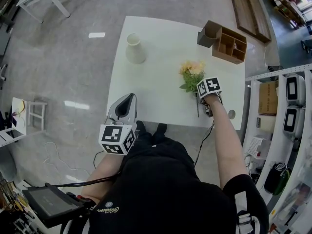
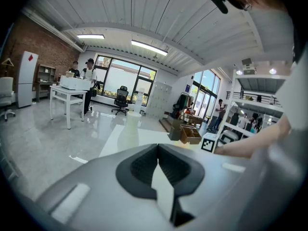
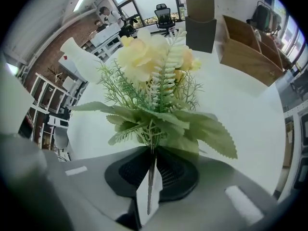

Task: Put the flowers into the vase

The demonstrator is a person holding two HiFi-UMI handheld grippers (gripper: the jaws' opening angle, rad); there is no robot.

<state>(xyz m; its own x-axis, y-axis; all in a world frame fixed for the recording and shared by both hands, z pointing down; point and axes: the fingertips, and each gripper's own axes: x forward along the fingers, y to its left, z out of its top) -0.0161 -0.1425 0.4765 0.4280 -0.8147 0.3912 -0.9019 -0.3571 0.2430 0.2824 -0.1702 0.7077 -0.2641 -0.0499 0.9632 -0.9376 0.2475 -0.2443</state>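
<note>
The right claw point(image 3: 153, 163) is pinched narrow on the thin green stem of the flowers point(image 3: 156, 76), just below the leaves, with the bunch on the right side of the white desk point(image 1: 161, 43). The left claw point(image 2: 157, 152) is closed on nothing at the desk's near edge. The bunch looks artificial, so I judge it light, with a stiff wiry stem that suits a low grip and soft blooms best left unsqueezed. There is one bunch, one white vase point(image 1: 135, 48) standing well apart at the desk's far left, and two claws.
</note>
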